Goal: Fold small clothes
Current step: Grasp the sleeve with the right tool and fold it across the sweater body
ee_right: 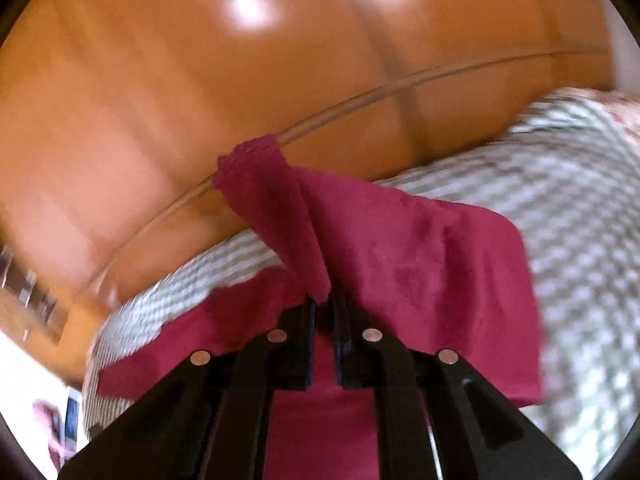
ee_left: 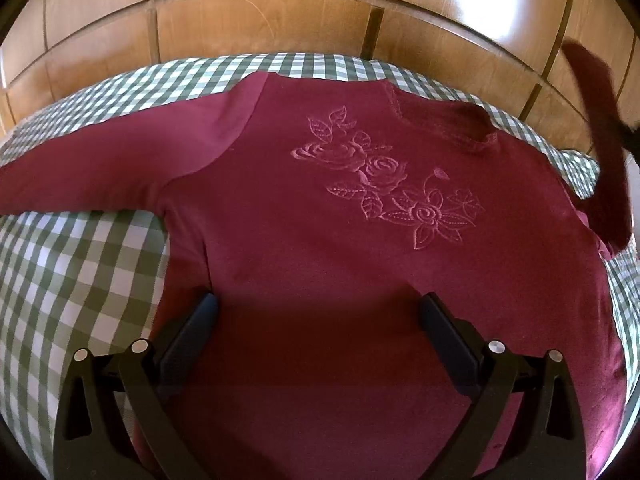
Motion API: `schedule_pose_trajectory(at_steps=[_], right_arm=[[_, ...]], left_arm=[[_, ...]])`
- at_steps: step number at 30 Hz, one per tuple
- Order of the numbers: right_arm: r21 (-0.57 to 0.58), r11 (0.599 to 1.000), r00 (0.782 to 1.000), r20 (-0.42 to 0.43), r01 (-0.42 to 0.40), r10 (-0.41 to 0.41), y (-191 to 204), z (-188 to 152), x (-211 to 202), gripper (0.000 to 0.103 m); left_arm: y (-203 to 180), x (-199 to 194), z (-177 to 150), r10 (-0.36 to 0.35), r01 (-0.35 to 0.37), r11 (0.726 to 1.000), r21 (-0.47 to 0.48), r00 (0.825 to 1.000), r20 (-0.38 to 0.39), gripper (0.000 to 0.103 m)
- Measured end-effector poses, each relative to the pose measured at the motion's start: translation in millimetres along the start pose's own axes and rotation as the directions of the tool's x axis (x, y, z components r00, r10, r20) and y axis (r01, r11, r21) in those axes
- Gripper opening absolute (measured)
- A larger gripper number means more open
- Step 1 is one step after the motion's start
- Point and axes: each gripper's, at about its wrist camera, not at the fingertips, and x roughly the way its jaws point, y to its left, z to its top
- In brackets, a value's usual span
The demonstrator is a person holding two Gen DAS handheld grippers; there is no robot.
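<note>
Left gripper (ee_left: pixel 318 312) jaws spread wide, nothing between the pads; both fingers (ee_left: pixel 188 340) hang over the lower body of the maroon long-sleeved top (ee_left: pixel 304 216), whether the tips touch the cloth cannot be told; the top lies face up and spread flat on a green-and-white checked cover (ee_left: pixel 76 264), its pink embroidered roses (ee_left: pixel 384 184) near the neckline (ee_left: pixel 444 128), one sleeve (ee_left: pixel 100 168) stretched out flat toward the left edge of the left wrist view.

Right gripper (ee_right: pixel 324 300) jaws pinched almost together on a fold of maroon sleeve (ee_right: pixel 400 248); cloth gathered between the pads and lifted clear of the checked cover (ee_right: pixel 580 200), the cuff end (ee_right: pixel 248 156) sticking up past the fingertips, the rest draping down to the right; this view is heavily motion-blurred. In the left wrist view the same sleeve shows as a dark red blurred streak (ee_left: pixel 600 128) raised at the right edge, above the shoulder of the top.

Glossy wooden panelling (ee_left: pixel 260 20) behind the cover in both views.
</note>
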Motion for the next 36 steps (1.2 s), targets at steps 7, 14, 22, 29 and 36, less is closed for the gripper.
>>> schedule_pose_trajectory(at_steps=[7,14,22,29,36], right_arm=[[-0.110,0.991,0.988,-0.147,-0.071,0.054,81.8,-40.5,62.2,0.045],[-0.077,0.993,0.992,-0.091,-0.093,0.086,48.4,-71.3,6.8,0.082],[0.172,0.984,0.995,-0.081,-0.038,0.053,-46.7,-112.9,-47.7,0.091],[0.335,0.940,0.997,-0.026,-0.064,0.077,-91.0,-102.7,-39.2,0.095],[0.387,0.919,0.997,0.025,-0.079,0.075,-102.1,-76.0,-21.6,0.096]], left_arm=[[2.0,-2.6,-0.5,-0.022,0.022,1.000,-0.014,1.000,0.001,0.099],[14.4,-18.0,13.6,-0.123,0.122,0.986,-0.116,0.992,-0.002,0.093],[8.2,4.4,65.9,-0.242,0.236,0.953,-0.191,0.970,-0.008,0.082],[-27.3,48.1,99.5,-0.323,0.301,0.932,-0.203,0.943,-0.082,0.058],[-20.5,29.3,123.4,-0.409,0.393,0.886,-0.244,0.912,-0.017,0.006]])
